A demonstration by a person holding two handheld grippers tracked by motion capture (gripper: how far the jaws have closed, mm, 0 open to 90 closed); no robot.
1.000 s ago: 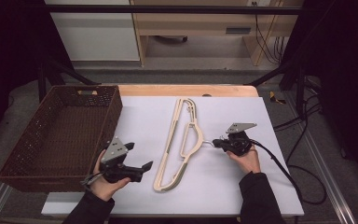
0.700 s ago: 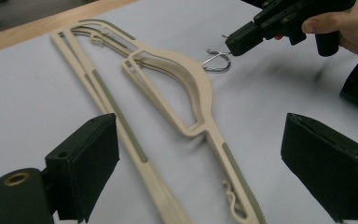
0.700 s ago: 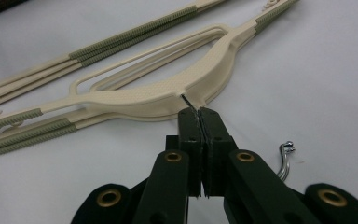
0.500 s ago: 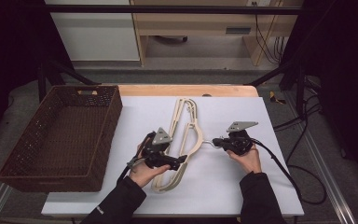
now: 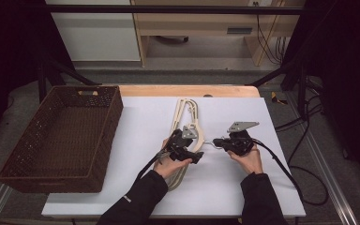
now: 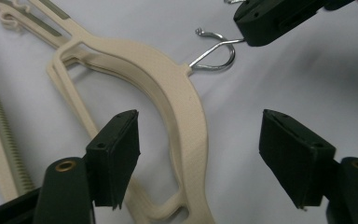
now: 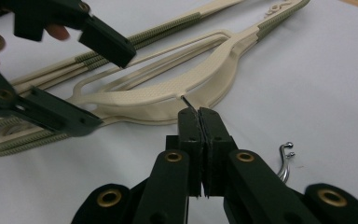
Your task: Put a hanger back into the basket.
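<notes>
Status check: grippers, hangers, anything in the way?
Right gripper shut on metal hook of top cream plastic hanger. Left gripper open, straddling its body. Nothing blocking.

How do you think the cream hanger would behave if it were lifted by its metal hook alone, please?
The cream hanger looks like thin moulded plastic, so probably light and fairly stiff. Held only at the hook by the right tool, it would likely swing or pivot, as the wire is round and smooth. The open left tool straddling its shoulder could steady it.

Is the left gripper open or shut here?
Open. The left gripper has its two jaws standing wide apart on either side of the cream hanger, touching nothing.
</notes>
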